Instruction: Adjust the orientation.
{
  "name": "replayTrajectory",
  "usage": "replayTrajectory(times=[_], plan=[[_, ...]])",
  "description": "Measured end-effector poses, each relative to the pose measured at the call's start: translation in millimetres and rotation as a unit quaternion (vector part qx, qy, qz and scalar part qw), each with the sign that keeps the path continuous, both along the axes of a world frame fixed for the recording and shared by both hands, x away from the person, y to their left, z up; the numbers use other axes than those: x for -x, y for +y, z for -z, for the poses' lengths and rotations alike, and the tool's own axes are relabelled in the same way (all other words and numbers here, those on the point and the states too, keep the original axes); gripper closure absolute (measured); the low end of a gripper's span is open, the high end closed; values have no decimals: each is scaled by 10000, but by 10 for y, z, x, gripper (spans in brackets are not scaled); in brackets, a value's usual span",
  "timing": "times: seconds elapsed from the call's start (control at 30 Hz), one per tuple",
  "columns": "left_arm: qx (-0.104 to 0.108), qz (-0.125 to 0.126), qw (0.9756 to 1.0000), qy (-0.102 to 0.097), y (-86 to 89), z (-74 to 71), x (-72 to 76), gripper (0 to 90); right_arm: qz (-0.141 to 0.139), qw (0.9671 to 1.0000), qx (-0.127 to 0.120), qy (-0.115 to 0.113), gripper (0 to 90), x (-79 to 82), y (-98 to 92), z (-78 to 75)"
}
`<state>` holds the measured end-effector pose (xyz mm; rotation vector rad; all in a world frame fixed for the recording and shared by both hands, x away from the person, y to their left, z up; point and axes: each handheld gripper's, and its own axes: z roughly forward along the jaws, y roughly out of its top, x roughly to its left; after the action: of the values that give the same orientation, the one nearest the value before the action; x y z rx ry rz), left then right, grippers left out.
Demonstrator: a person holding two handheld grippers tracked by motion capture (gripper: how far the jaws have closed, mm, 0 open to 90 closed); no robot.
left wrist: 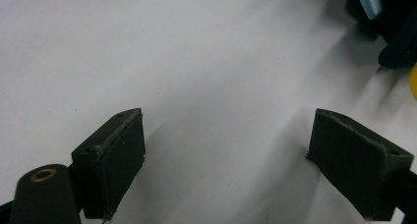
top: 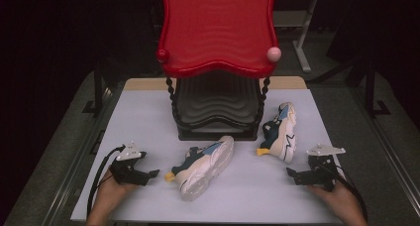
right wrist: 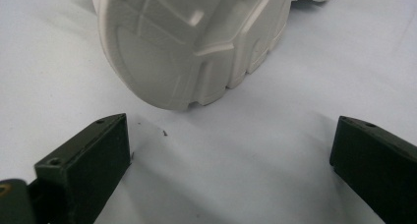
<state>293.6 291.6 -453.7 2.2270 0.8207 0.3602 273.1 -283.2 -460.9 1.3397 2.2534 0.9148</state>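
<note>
A red rack [top: 216, 32] stands at the back of the white surface [top: 148, 117]. One shoe [top: 205, 165] lies on its side before it, near my left hand-held gripper [top: 154, 173]; the other shoe [top: 281, 132] lies near my right hand-held gripper [top: 291, 172]. Both have jaws spread, pinching nothing.

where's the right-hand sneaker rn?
High view: the right sneaker lies on its side on the table, right of the rack's black base, just ahead of the right gripper.
</note>
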Motion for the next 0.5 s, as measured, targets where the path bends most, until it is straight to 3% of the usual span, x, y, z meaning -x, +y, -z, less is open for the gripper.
replayTrajectory(times=[0.37,0.4,0.47,0.5], plan=[[1,-31,10000,8,-2,-5,4,142,4,10000,6,-7,11,2,1,0],[-7,-60,10000,21,1,-17,7,177,8,10000,6,-7,11,3,1,0],[31,-77,10000,3,18,-46,17,344,13,10000,3,-10,11,4,1,1],[55,-31,10000,-59,25,-75,29,344,15,10000,4,-11,11,4,2,0]])
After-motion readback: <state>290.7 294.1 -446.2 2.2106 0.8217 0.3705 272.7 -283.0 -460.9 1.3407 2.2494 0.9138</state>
